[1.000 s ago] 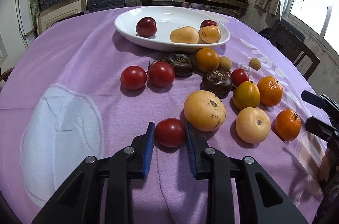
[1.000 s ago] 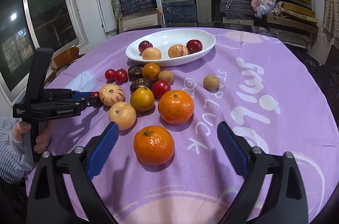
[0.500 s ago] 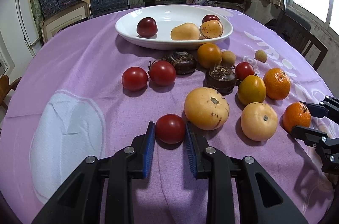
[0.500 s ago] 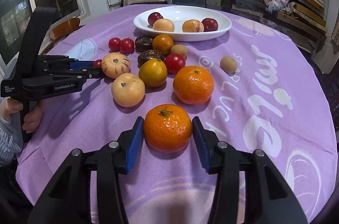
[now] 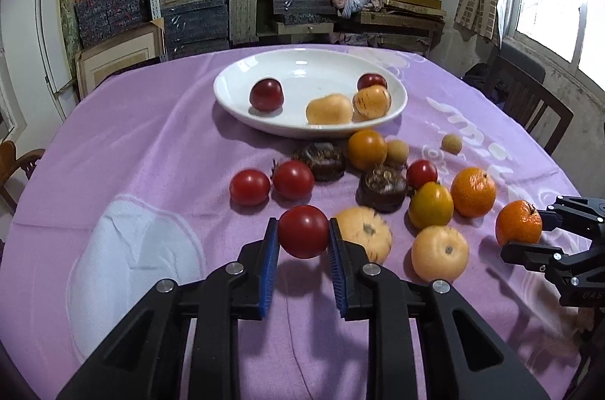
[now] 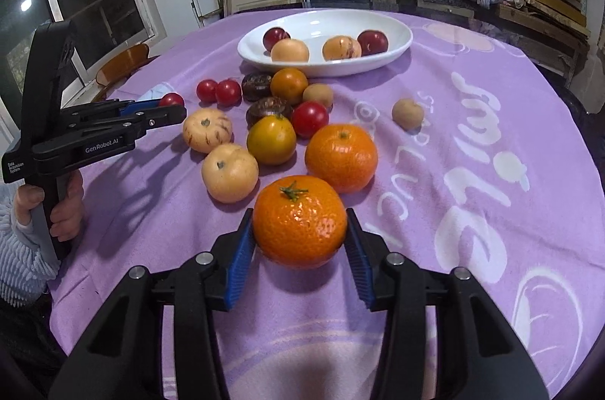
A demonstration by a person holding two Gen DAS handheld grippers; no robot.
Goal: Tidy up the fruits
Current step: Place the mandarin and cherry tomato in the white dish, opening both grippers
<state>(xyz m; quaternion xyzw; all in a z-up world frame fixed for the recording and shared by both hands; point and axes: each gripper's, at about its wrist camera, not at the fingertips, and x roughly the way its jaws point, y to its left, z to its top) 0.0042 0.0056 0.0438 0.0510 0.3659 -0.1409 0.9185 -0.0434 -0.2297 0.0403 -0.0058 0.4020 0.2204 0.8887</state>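
My left gripper [image 5: 302, 229] is shut on a red tomato [image 5: 302, 236] and holds it just above the purple cloth; the same tomato [image 6: 171, 100] shows between its tips in the right wrist view. My right gripper [image 6: 298, 216] is shut on an orange mandarin [image 6: 298, 226] near the table's front edge, blue pads pressing both sides. From the left wrist view that mandarin [image 5: 518, 224] sits at the far right. The white oval dish [image 5: 234, 97] at the back holds two dark red fruits and two yellow ones.
Loose fruit lies between the grippers and the dish: two tomatoes [image 5: 272, 184], two dark brown fruits [image 5: 382, 188], pale yellow fruits [image 5: 440, 252], a second mandarin [image 6: 342, 156], small tan fruits [image 6: 406, 114]. A person's hand [image 6: 64, 207] grips the left handle. Chairs and shelves ring the table.
The right jaws came in from wide apart and closed on the mandarin. The left gripper rose, lifting the tomato off the cloth.
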